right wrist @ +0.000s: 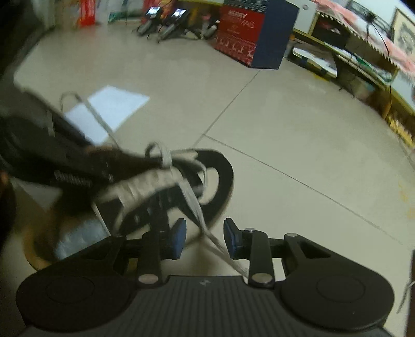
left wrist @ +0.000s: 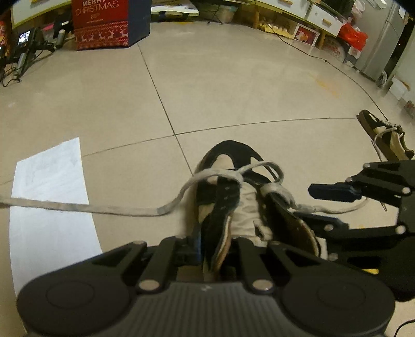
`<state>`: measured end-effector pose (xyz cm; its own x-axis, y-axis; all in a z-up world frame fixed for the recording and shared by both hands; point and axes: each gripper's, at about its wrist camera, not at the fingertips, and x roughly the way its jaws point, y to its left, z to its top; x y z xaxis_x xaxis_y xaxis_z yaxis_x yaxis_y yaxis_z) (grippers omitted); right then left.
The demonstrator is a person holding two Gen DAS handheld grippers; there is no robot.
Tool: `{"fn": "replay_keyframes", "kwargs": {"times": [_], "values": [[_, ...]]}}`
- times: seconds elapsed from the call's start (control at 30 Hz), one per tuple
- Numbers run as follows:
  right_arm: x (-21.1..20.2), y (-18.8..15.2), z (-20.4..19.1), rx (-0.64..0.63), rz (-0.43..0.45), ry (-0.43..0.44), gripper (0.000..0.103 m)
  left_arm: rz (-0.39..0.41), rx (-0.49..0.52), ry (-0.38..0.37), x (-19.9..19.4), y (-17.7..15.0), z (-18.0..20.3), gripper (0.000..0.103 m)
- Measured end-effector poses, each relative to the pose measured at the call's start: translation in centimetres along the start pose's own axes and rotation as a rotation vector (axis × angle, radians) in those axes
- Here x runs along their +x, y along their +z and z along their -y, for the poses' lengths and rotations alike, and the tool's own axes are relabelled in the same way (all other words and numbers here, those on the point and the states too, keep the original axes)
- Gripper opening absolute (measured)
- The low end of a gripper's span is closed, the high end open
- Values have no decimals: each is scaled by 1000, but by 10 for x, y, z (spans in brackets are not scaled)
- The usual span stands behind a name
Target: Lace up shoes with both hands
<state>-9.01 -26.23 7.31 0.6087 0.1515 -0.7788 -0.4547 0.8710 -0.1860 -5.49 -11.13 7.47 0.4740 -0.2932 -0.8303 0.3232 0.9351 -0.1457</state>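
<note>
A black and beige shoe [left wrist: 233,204] lies on the tiled floor, toe pointing away. My left gripper [left wrist: 215,248] is shut on the shoe's left eyelet flap [left wrist: 220,207] near the collar. A grey flat lace [left wrist: 77,207] crosses the upper eyelets and trails left over the floor. My right gripper [left wrist: 324,207] stands open beside the shoe's right side. In the right wrist view the shoe [right wrist: 220,176] is blurred. The lace's other end [right wrist: 197,207] runs loosely between the blue pads [right wrist: 179,238] of the right gripper [right wrist: 205,238], pressed by neither. The left gripper [right wrist: 77,155] reaches in from the left.
A second shoe [left wrist: 389,140] lies at the right. A white paper sheet [left wrist: 49,181] [right wrist: 114,109] is on the floor to the left. A red Christmas box [left wrist: 103,23] [right wrist: 249,33], spare grippers [left wrist: 28,49], cables and low cabinets line the far side.
</note>
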Motion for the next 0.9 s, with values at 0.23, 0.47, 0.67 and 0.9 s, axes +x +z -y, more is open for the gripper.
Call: {"fn": "replay_keyframes", "kwargs": {"times": [0.23,0.47,0.67,0.9], "values": [[7,-3,-7,-48,45,37,1,-7,-5,-31,-2,-3,-2,8],[-10,-10,52,468,144,282,2,-4,49,-20,-1,-6,4,11],[-14,-10,59,808,150,544,2,-7,48,-10,2,-7,6,11],[-20,1,41,824,167,614,2,-9,-14,-26,9,-11,4,10]]}}
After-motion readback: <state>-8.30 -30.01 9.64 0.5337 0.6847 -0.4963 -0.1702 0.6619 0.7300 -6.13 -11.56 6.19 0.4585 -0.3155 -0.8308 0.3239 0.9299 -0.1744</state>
